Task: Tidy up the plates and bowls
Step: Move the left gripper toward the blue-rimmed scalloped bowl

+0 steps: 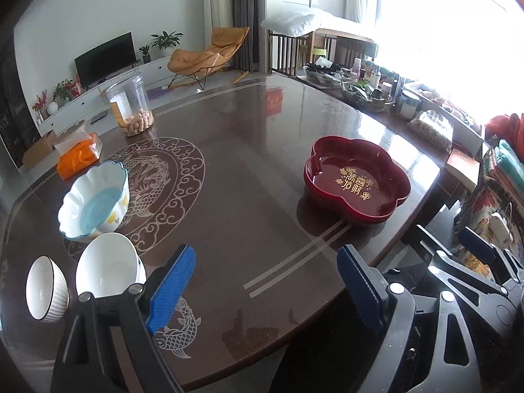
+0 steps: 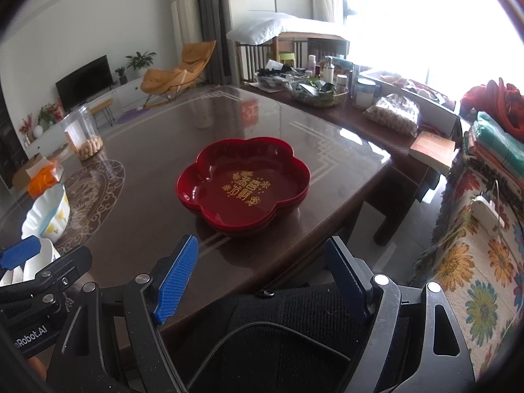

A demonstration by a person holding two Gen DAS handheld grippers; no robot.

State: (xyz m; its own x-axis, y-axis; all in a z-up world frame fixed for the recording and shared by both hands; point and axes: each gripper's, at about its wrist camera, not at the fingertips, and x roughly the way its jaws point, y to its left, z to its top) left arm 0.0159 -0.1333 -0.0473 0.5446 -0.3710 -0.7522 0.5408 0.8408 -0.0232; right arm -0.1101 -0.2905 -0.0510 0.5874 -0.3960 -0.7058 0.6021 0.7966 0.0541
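Note:
A stack of red flower-shaped plates (image 1: pixel 355 181) with gold lettering sits on the dark table's right side; it is centred in the right wrist view (image 2: pixel 244 190). Three bowls stand at the left: a scalloped white-and-blue bowl (image 1: pixel 95 201), a plain white bowl (image 1: pixel 108 267) and a small ribbed white bowl (image 1: pixel 46 290). The scalloped bowl also shows in the right wrist view (image 2: pixel 49 216). My left gripper (image 1: pixel 265 290) is open and empty above the table's near edge. My right gripper (image 2: pixel 262 281) is open and empty, just short of the red plates.
A clear jar of peanuts (image 1: pixel 131 106) and an orange tissue pack (image 1: pixel 78 155) stand at the far left of the table (image 1: pixel 229 163). Baskets, jars and bags (image 2: pixel 327 91) crowd the far right edge. A floral-covered sofa (image 2: pixel 475 245) stands to the right.

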